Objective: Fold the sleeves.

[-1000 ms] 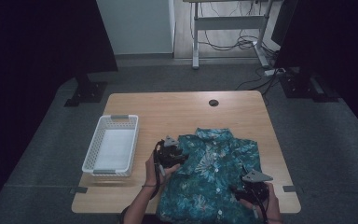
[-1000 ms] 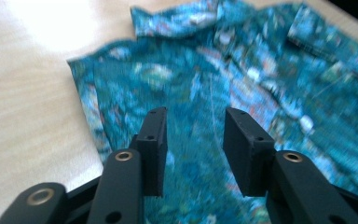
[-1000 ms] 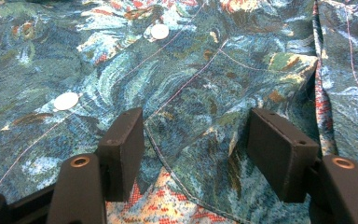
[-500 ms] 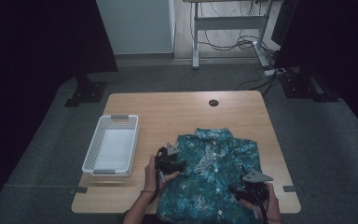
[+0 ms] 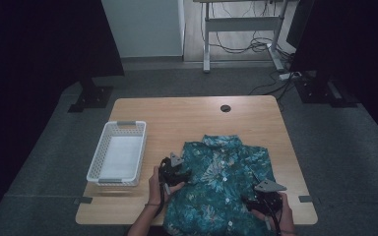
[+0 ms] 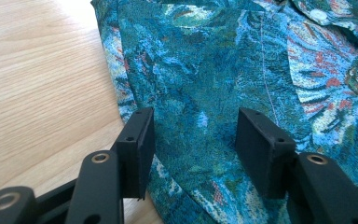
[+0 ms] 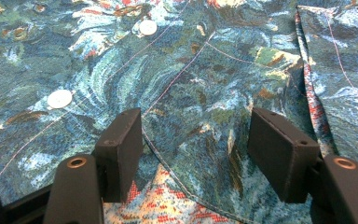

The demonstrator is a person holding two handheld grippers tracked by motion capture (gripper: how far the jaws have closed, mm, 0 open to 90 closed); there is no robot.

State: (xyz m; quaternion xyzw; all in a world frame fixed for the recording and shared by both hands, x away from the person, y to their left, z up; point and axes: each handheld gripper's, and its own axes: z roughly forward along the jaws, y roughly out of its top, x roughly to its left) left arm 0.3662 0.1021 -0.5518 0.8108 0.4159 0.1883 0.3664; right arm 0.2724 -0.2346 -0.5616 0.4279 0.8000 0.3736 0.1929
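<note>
a teal, floral-print shirt [image 5: 226,189] lies spread face up on a light wooden tabletop [image 5: 187,118], collar toward the far edge and hem at the near edge, where a person works on it with a gripper in each hand. a white slatted basket [image 5: 119,157] sits on the tabletop just left of the shirt, apart from it. the left gripper [image 5: 176,173] rests low at the shirt's left edge, its hand coming in from the near side; its jaws have just been opening and stand apart, with the fabric's folded edge [image 6: 135,88] lying between them but not pinched. the right gripper [image 5: 261,199] sits over the shirt's lower right part near the hem, held level and low, jaws also apart over the cloth, a seamed edge [image 7: 168,154] running between them and two white buttons [image 7: 59,98] farther off; nothing is clamped. the step in hand looks like setting both grippers at the shirt's sides to take hold for a fold. the next move would likely call for closing each gripper on a single layer of the edge, then lifting both sides together so the cloth folds evenly.
</note>
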